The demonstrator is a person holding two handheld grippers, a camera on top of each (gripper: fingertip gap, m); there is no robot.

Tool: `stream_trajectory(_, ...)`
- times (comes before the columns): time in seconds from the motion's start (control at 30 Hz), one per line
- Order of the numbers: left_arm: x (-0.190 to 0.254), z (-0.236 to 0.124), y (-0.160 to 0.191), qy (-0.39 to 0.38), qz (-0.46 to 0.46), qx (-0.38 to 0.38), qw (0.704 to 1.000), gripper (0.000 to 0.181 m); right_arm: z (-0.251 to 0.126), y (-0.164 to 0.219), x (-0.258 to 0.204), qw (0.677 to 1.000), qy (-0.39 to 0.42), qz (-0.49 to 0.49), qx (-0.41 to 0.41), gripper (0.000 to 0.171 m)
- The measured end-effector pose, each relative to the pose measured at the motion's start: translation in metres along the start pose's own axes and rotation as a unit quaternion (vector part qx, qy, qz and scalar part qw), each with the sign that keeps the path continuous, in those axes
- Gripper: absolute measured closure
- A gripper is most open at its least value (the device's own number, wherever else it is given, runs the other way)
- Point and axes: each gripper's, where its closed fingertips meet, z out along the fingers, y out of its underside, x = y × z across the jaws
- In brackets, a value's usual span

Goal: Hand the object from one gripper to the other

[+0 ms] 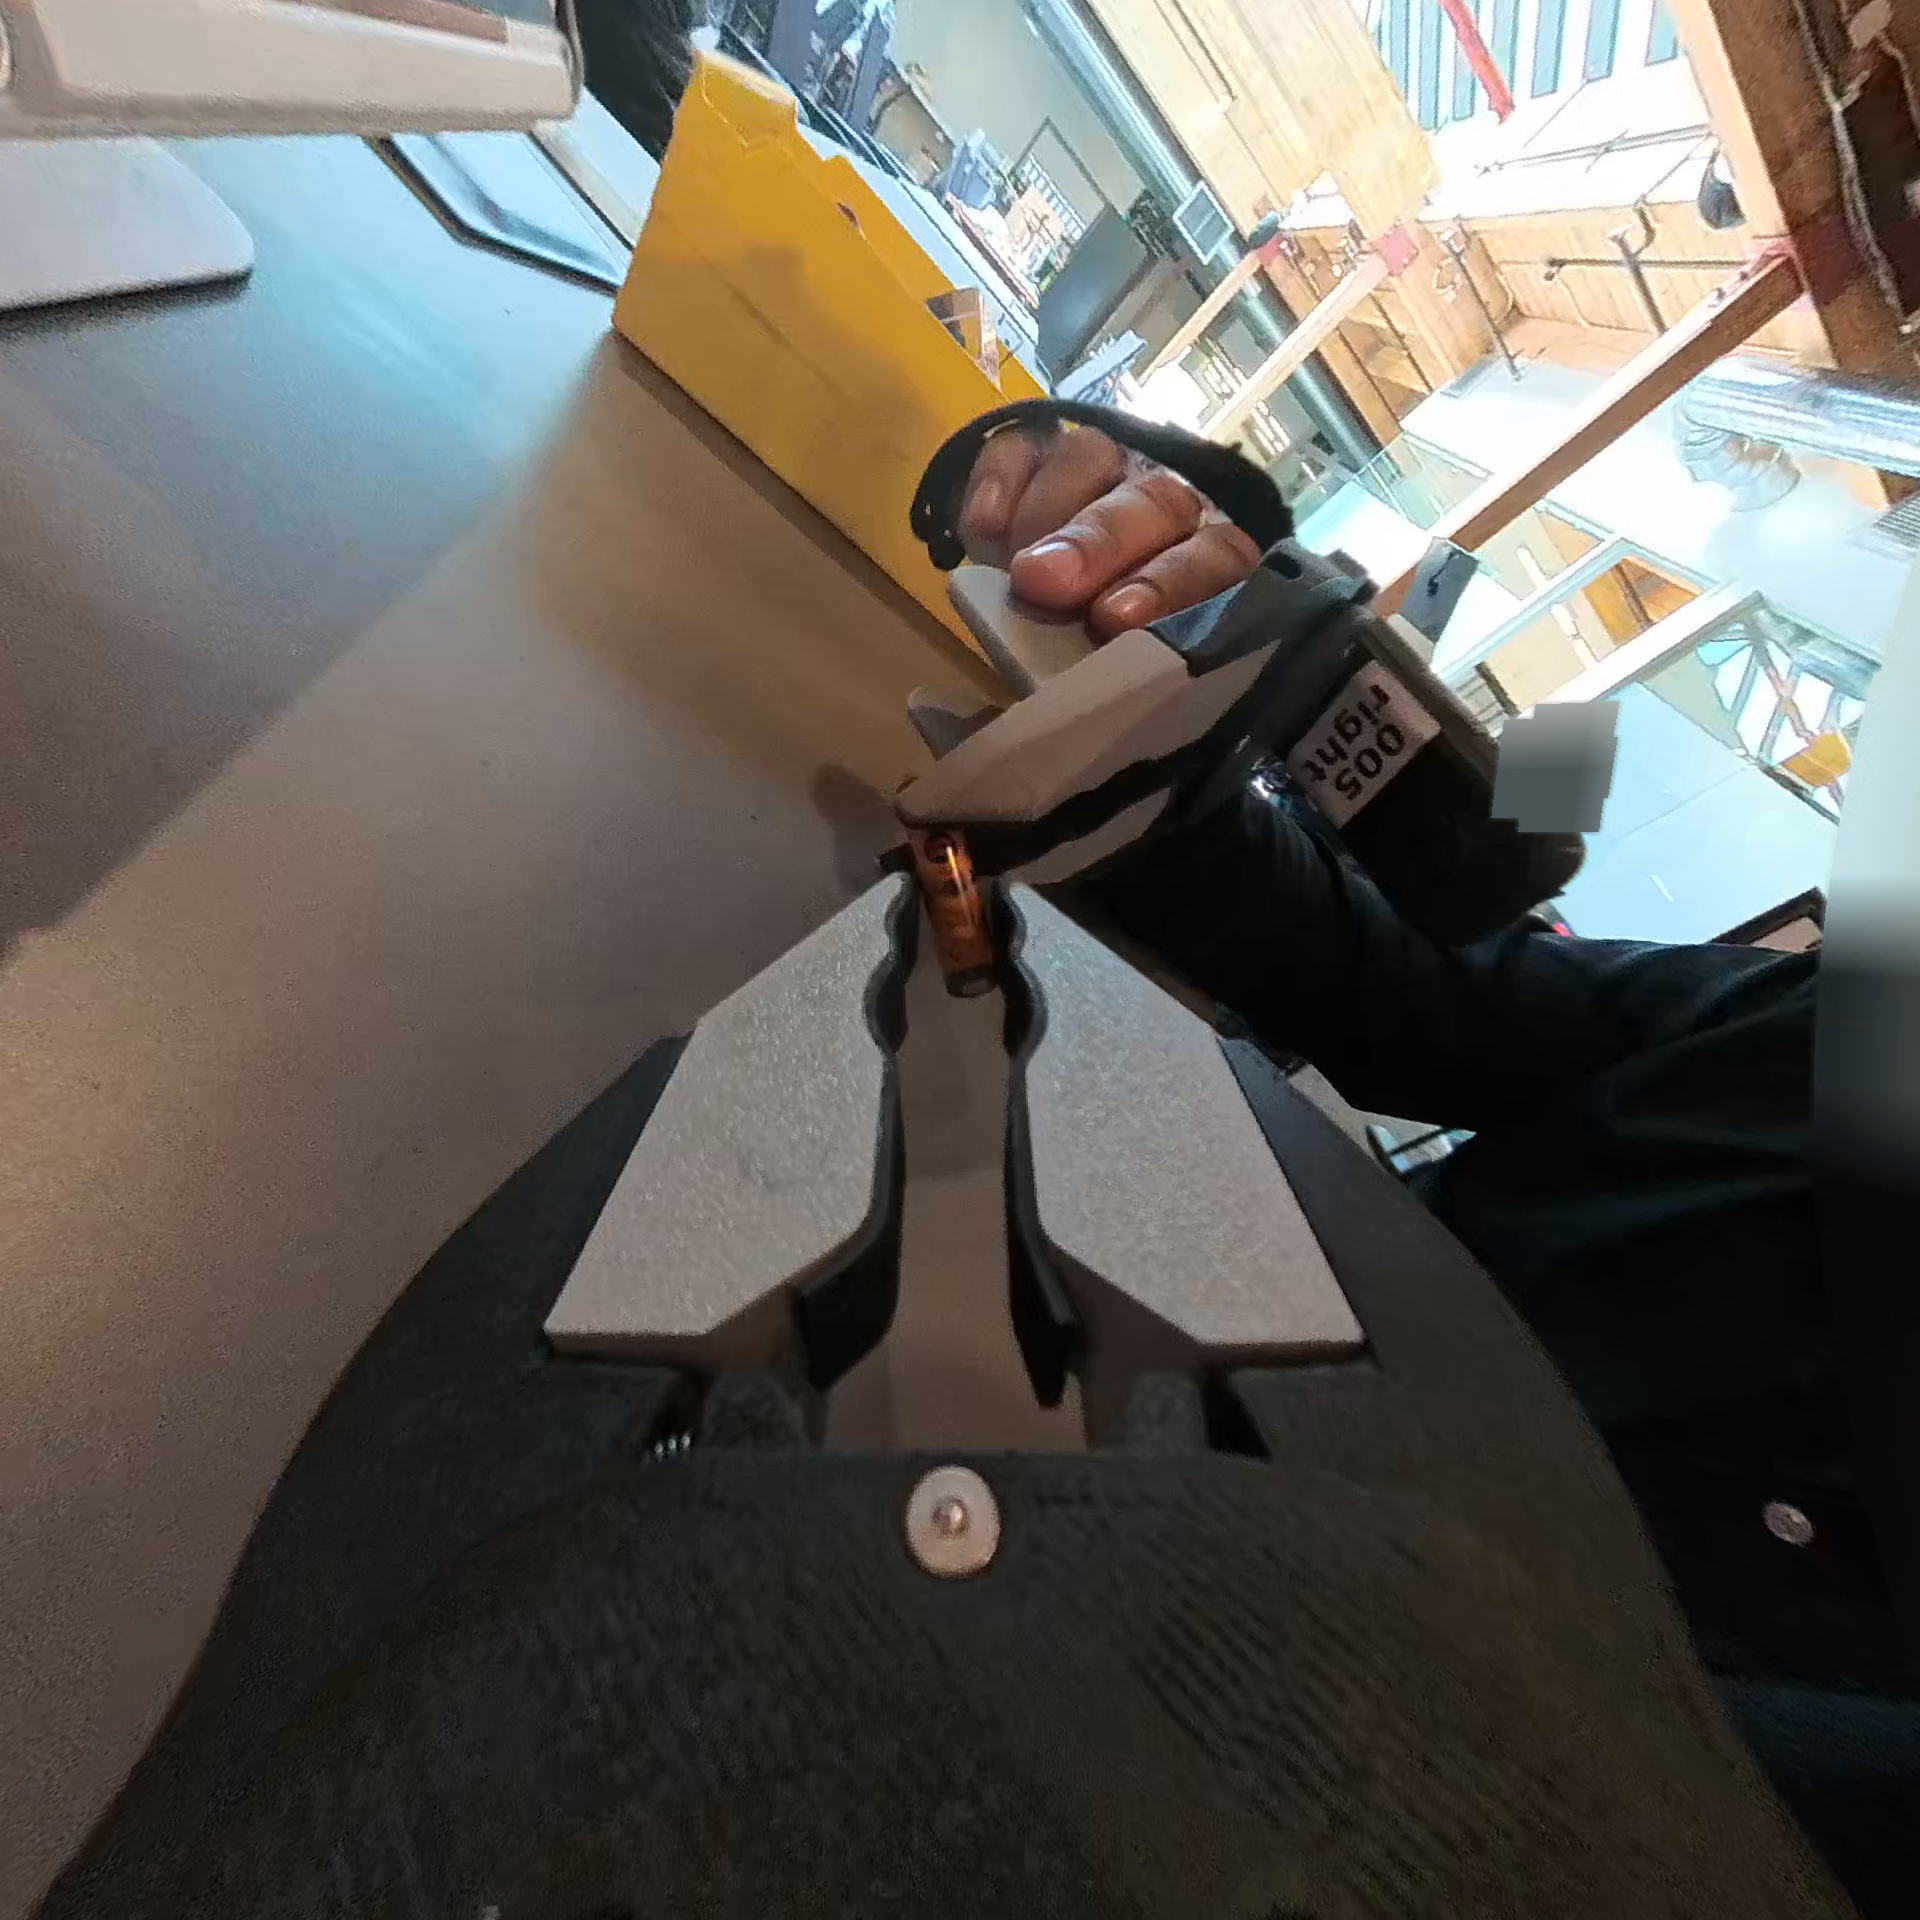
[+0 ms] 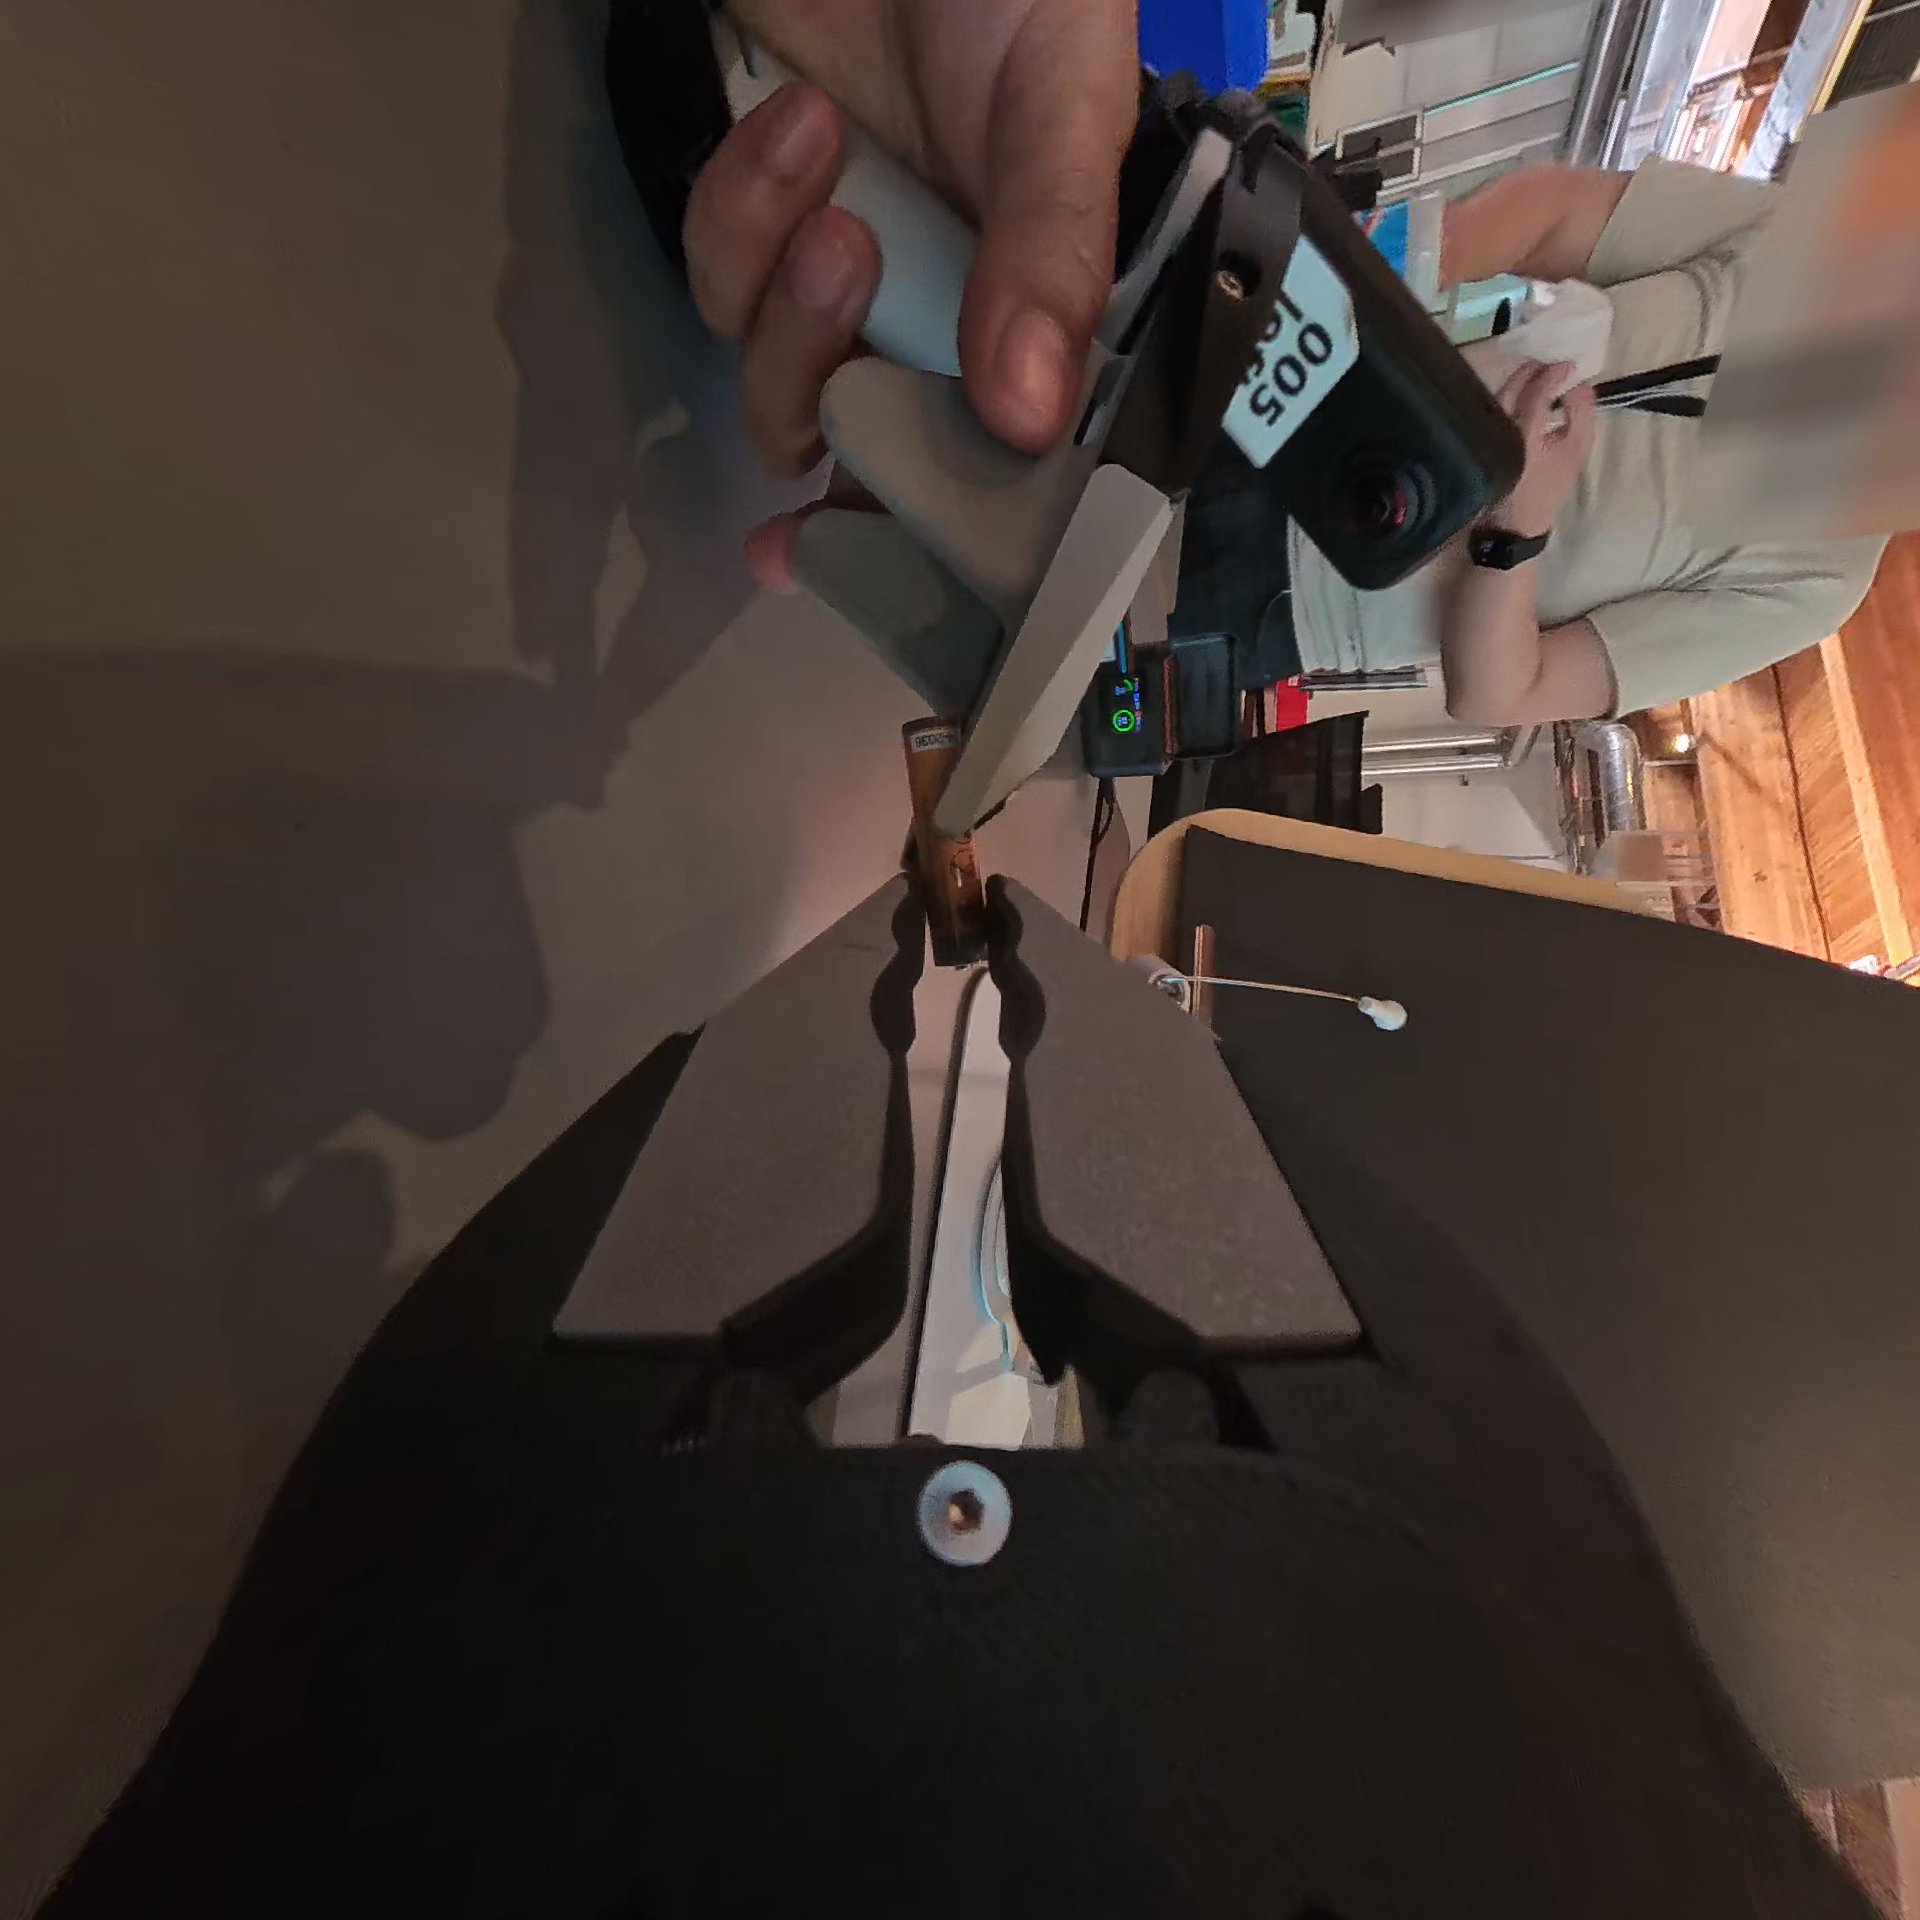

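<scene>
- Two grippers are seen meeting tip to tip on one small battery [image 1: 958, 914], which is held clear of the table [image 1: 436, 790].
- The battery is orange and black, cylindrical, and roughly upright in both views.
- In the left wrist view, the left gripper [image 1: 958, 902] is closed on the battery's lower part, the tips touching it on either side.
- In the same view, the right gripper [image 1: 920, 831] is seen coming in from the right, its grey fingers [image 1: 1029, 748] closed on the battery's upper end.
- A hand [image 1: 1091, 540] is wrapped round the right gripper's handle, above a dark sleeve [image 1: 1455, 1018].
- In the right wrist view, the right gripper [image 2: 954, 906] is pinched on the near end of the battery [image 2: 951, 883].
- There the left gripper [image 2: 951, 821] is seen reaching down from above, a pale finger [image 2: 1049, 665] laid over the battery's middle, and a hand [image 2: 935, 208] is closed round its handle.
- The far end of the battery is seen past that finger, with a small white label on it.
- A yellow box [image 1: 790, 291] stands on the table behind the grippers.
- A person in a pale top [image 2: 1662, 416] is seen in the background of the right wrist view.
</scene>
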Motion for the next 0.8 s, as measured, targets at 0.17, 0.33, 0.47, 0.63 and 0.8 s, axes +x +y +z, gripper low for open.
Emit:
stream_trajectory(0.17,0.001,0.007,0.015,0.007,0.004,-0.045,0.999,0.169,0.002,0.004,-0.002,1.000,0.002,-0.016,-0.014,0.163)
stream_trajectory(0.33,-0.001,0.006,0.009,-0.023,0.052,-0.031,0.998,0.171,0.000,0.005,0.005,1.000,0.020,0.001,-0.013,0.162)
stream_trajectory(0.47,-0.002,0.007,0.007,-0.027,0.065,-0.029,0.997,0.172,0.001,0.006,0.005,1.000,0.019,0.012,-0.011,0.161)
stream_trajectory(0.63,0.005,0.004,-0.005,-0.039,0.123,-0.001,0.992,0.173,0.003,0.016,0.007,0.997,0.015,0.080,-0.016,0.148)
stream_trajectory(0.8,-0.005,0.000,-0.013,-0.119,0.224,0.000,0.967,0.173,-0.002,0.018,0.014,0.988,0.011,0.152,0.016,0.150)
